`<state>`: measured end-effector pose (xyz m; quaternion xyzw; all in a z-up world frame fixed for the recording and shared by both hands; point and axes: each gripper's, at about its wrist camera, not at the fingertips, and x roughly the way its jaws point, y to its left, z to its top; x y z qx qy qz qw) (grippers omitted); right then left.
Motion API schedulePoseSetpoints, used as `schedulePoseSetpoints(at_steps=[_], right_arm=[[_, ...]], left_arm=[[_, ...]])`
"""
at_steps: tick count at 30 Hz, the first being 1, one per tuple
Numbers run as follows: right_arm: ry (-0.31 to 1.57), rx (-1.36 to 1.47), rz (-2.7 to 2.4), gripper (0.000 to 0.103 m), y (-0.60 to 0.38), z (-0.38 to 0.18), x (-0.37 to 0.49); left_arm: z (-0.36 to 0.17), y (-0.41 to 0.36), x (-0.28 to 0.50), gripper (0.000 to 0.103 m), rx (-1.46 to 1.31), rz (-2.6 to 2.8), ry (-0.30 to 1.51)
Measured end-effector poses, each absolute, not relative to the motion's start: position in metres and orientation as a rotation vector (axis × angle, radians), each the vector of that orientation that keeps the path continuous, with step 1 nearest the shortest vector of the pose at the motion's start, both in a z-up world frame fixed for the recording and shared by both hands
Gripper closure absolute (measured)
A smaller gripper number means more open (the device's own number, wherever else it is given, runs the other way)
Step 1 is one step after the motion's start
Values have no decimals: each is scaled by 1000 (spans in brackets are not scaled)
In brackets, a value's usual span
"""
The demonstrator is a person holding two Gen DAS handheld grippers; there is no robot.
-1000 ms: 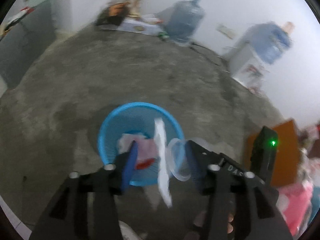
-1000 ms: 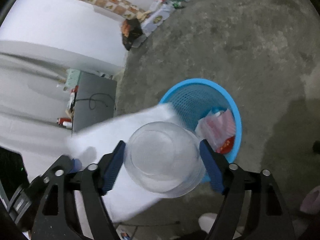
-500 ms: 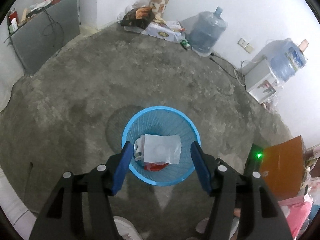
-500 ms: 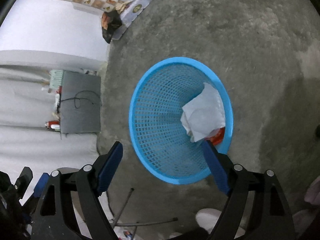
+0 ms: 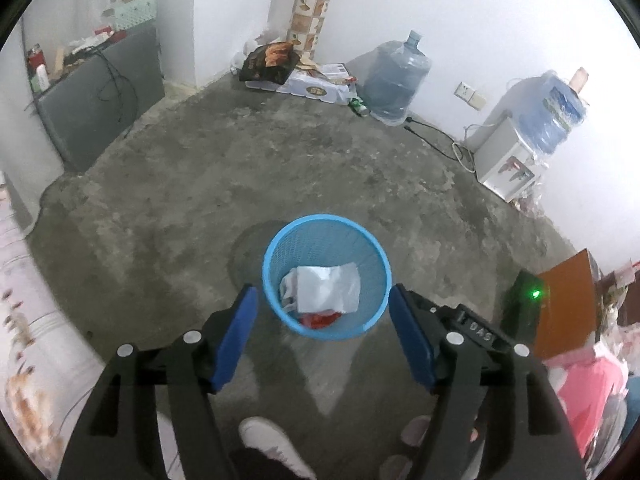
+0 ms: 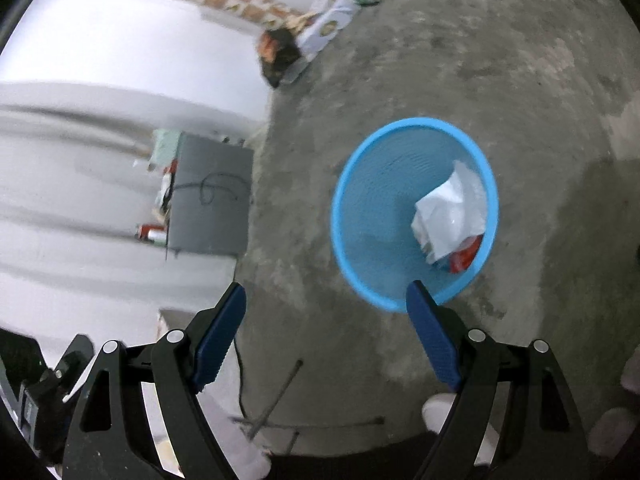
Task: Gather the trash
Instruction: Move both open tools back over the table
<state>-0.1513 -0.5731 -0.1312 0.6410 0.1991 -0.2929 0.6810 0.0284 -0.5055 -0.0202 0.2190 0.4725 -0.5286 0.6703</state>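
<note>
Both claws empty above the bin, trash inside.

My left claw has nothing between its jaws, which are opening; my right claw gapes wide, holding nothing. Just ahead of and below both sits one blue basket on the concrete floor, with white wrappers and a red scrap inside. My worry: a low claw could clip the light basket's rim and tip it. Farther off I count two water jugs.

"DAS" — raised letters on the left gripper, other labels too blurred to read
</note>
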Motion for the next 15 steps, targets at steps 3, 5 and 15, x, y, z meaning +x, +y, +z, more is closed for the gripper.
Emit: schedulePoseSetpoints(at_steps=[3,5,15], right_arm=[[495,1349,-628,24,-552,-107,-138],[555,1262,-615,24,-539,-92,-126],[663,1031,-486,19,-496,-62,-88]], left_arm=[[-8,-480,30,36,508,-1165,1065],[3,-462,32,36,498,-1155,1061],[72,-339,57,30,350,-1060,977]])
